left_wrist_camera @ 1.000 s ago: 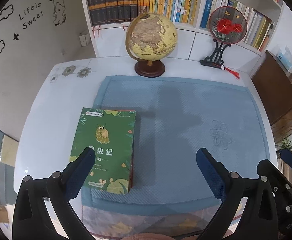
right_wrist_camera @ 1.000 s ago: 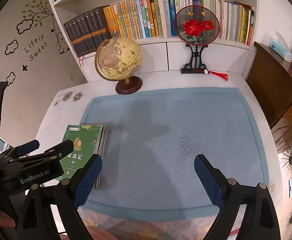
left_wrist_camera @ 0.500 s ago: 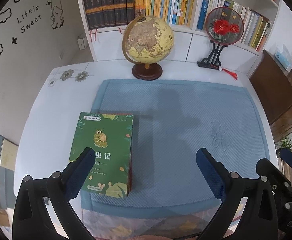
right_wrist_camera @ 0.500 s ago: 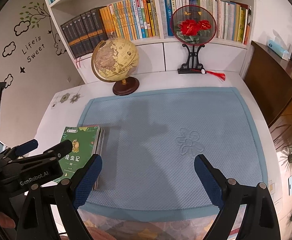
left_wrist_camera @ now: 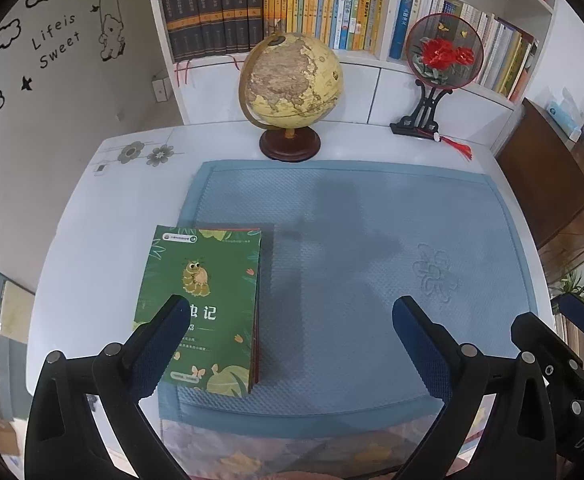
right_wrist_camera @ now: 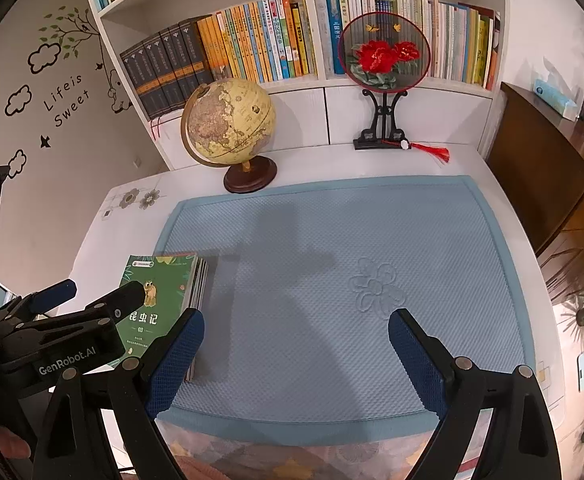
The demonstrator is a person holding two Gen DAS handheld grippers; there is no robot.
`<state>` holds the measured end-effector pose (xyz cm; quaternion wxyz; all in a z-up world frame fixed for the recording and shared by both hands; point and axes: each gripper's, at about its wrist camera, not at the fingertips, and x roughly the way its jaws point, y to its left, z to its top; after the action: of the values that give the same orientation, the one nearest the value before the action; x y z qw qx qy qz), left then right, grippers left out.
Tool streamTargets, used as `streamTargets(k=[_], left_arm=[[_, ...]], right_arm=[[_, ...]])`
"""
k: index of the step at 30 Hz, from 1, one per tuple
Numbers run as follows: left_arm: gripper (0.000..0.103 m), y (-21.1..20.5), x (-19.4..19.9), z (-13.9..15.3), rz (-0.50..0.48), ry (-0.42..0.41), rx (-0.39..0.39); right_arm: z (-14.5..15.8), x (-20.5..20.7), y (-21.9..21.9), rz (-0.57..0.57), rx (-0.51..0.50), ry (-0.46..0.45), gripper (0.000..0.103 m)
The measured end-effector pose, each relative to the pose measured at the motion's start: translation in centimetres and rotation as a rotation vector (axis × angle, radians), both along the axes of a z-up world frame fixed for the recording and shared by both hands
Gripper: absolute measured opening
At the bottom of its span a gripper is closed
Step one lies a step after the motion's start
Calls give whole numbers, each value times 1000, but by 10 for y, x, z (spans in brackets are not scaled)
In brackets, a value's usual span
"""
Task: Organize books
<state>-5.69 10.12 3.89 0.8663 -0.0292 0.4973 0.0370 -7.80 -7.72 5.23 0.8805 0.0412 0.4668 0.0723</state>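
- On the far left I am seeing the wall decals (left_wrist_camera: 54, 42) sitting lower in my left view than a second ago, so my cameras are tilting up and pulling back a little
- My left gripper (left_wrist_camera: 292, 344) is hanging with its jaws spread wide and nothing between them; its left finger (left_wrist_camera: 160, 344) is overlapping the lower cover of the book stack only in the picture, not gripping it
- The stack of books (left_wrist_camera: 208, 304), green cover on top, is lying flat on the near-left corner of the blue mat (left_wrist_camera: 371, 240), partly over the mat's left edge onto the white table (left_wrist_camera: 80, 220); it is lying in the same place on the mat as in the earlier frames
- In the right view the same stack (right_wrist_camera: 160, 292) is showing its page edges toward the mat's middle, with the left gripper's body partly in front of it
- The globe (left_wrist_camera: 290, 80) is standing just behind the mat, and more of the bookshelf (left_wrist_camera: 212, 12) above it is showing than before
- The round fan ornament (left_wrist_camera: 443, 50) is standing to the right of the globe
- My right gripper (right_wrist_camera: 295, 354) is likewise released, fingers wide apart over bare mat, well apart from the books
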Motion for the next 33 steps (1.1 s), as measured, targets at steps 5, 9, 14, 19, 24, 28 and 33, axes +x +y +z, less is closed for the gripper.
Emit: streamTargets(k=[5,9,14,19,24,28,33], left_arm=[[101,0,1,0,-1,-4,11],[101,0,0,0,-1,-4,8],[101,-1,-1,1,-1,-3,8],[101,0,0,1,5,-3,16],[101,0,0,0,0,-5,15],[101,0,0,-1,-1,-3,22],[101,0,0,0,-4,-6,22]], right_arm=[[0,-1,-1,-4,-3,0,92],[0,-1,-1,-3,-3,0,92],[0,0,0,-2,-1,1,92],[0,-1,0,-2,-1,1,92],[-1,-1,0,-3,2,4,92],[-1,-1,0,-2,1,4,92],[-2,-1,-2,-2,2,9,92]])
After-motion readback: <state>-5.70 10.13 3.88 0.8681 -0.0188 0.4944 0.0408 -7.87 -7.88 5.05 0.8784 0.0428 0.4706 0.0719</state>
